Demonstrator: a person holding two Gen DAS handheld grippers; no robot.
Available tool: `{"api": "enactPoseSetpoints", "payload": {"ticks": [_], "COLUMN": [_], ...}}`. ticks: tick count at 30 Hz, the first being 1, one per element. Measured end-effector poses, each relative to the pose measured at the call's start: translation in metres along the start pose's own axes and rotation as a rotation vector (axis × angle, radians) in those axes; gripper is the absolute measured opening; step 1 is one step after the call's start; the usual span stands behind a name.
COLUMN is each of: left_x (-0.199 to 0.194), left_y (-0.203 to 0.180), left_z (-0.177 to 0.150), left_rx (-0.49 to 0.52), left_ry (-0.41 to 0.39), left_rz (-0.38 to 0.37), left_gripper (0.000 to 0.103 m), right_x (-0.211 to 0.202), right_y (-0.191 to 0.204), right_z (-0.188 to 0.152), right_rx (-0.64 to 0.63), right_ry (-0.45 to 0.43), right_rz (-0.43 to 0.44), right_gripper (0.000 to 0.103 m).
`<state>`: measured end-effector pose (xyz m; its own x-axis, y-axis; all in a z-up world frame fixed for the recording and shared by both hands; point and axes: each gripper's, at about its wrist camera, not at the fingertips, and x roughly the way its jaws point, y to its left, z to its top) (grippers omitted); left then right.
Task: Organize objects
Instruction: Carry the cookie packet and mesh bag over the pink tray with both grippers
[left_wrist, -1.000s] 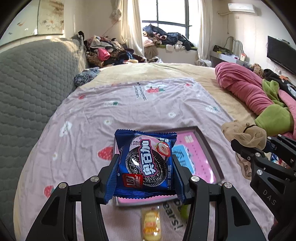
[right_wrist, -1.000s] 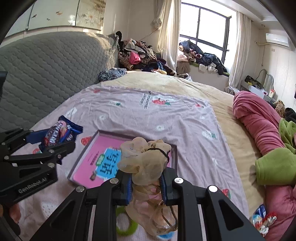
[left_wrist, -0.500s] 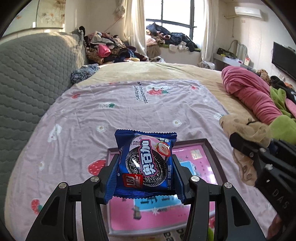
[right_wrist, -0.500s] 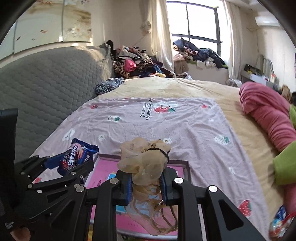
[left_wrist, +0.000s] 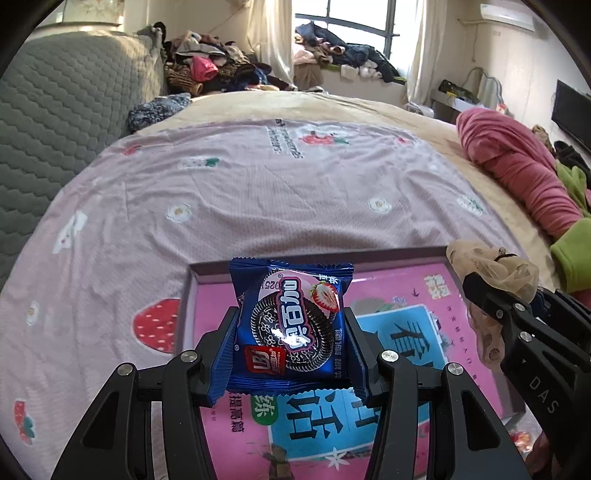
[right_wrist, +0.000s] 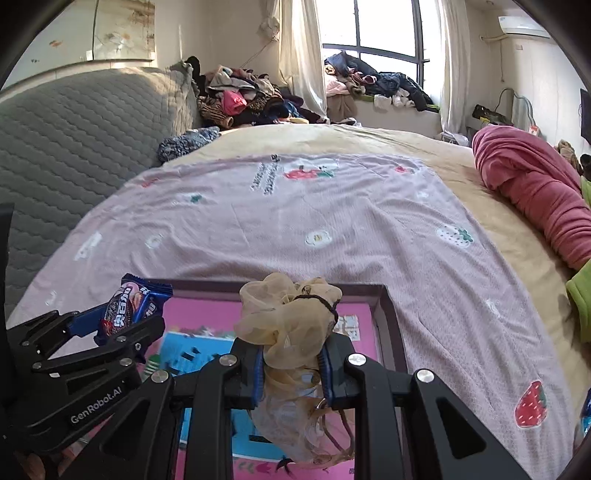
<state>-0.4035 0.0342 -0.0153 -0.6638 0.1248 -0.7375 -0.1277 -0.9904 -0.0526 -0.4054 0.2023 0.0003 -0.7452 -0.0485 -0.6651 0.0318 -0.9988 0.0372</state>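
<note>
- The bed (left_wrist: 258, 192) fills both views, spread with a pink strawberry-print sheet (right_wrist: 332, 221); a grey quilted headboard (left_wrist: 55, 118) stands at nine o'clock and a rolled pink blanket (left_wrist: 517, 173) lies at three o'clock.
- Below us sits the tray (left_wrist: 369, 256), a dark-rimmed shallow box lid with a bright pink and blue printed floor. In the left view its far rim runs behind the packet; in the right view its corner shows at four o'clock of the cloth.
- Our left gripper (left_wrist: 291, 332) is closed on the blue cookie packet (left_wrist: 291, 325), fingers pressed against both side seams. The packet stands upright above the left half of the tray, not touching it.
- Our right gripper (right_wrist: 291, 369) is clamped tight on a beige gauzy scrunchie (right_wrist: 288, 321), which bunches up above the fingers and trails loose cloth below — it hangs over the tray's right half.
- We judge the step in hand to be the carry: both things are over the tray, neither set down.
- Next, we would lower each gripper toward the tray floor and open the fingers — packet at nine o'clock, scrunchie at three o'clock, keeping the two grippers apart.
</note>
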Motion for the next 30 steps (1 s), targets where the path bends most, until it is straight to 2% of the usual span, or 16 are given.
{"api": "enactPoseSetpoints", "payload": {"ticks": [3,12,17,22,30], "left_x": [0.009,0.035,0.038,0.043,0.051], "left_y": [-0.004,-0.005,-0.001,0.003,0.004], "left_z": [-0.005,-0.011,-0.012,-0.012,-0.016], "left_rx": [0.016,0.017,0.005,-0.010,-0.012], "left_ry": [-0.005,0.036,0.034,0.067,0.112], "left_rz": [0.003,0.006,0.000,-0.008,-0.004], "left_gripper": [0.054,0.054,0.054,0.054,0.055], "right_x": [0.007,0.043,0.050,0.056,0.063], "right_y": [0.001,-0.008,-0.012,-0.011,-0.008], "right_z": [-0.005,-0.015,-0.019,-0.021,-0.024], "right_rx": [-0.013,-0.005,0.007,0.007,-0.012], "right_ry": [-0.007,0.051,0.063,0.094,0.121], "right_rz": [0.007,-0.031,-0.038,-0.031,-0.066], "right_gripper": [0.024,0.024,0.024,0.024,0.027]}}
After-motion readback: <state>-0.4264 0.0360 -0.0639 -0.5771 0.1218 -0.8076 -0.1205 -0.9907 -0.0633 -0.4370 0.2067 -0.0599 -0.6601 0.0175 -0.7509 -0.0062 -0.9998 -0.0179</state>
